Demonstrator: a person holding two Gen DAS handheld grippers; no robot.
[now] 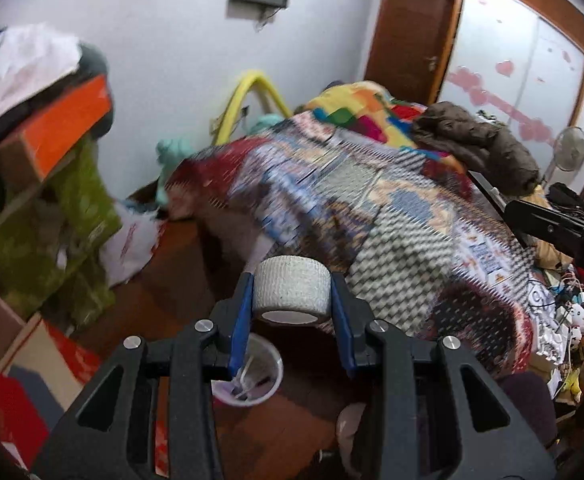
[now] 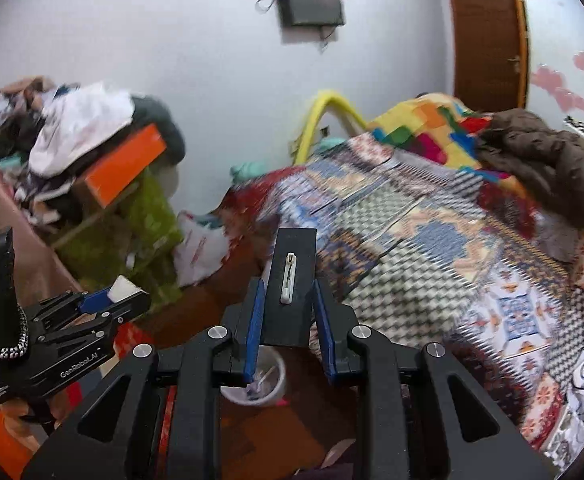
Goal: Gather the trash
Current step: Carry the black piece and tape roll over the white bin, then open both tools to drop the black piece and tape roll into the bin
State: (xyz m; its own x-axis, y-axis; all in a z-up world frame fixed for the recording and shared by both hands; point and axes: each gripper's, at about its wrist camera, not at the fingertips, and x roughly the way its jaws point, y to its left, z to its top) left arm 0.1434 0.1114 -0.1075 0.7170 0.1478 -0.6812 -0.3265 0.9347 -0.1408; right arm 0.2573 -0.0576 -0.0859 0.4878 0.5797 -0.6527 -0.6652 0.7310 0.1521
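Note:
My left gripper [image 1: 291,294] is shut on a white roll of bandage tape [image 1: 292,290] and holds it in the air above a clear plastic cup [image 1: 252,376] that stands on the brown floor. My right gripper [image 2: 288,300] is shut on a flat black box [image 2: 292,292] with a small white clip on its top face. The same cup [image 2: 258,382] lies below it, with scraps inside. The left gripper also shows at the lower left of the right wrist view [image 2: 104,300], the white roll between its blue pads.
A bed with a patterned quilt [image 1: 372,208] fills the right side, a brown jacket [image 1: 476,144] on it. Stacked boxes and clothes with an orange box [image 1: 68,124] stand at the left. A white plastic bag [image 1: 132,240] lies on the floor. Cables and small items [image 1: 564,312] crowd the far right.

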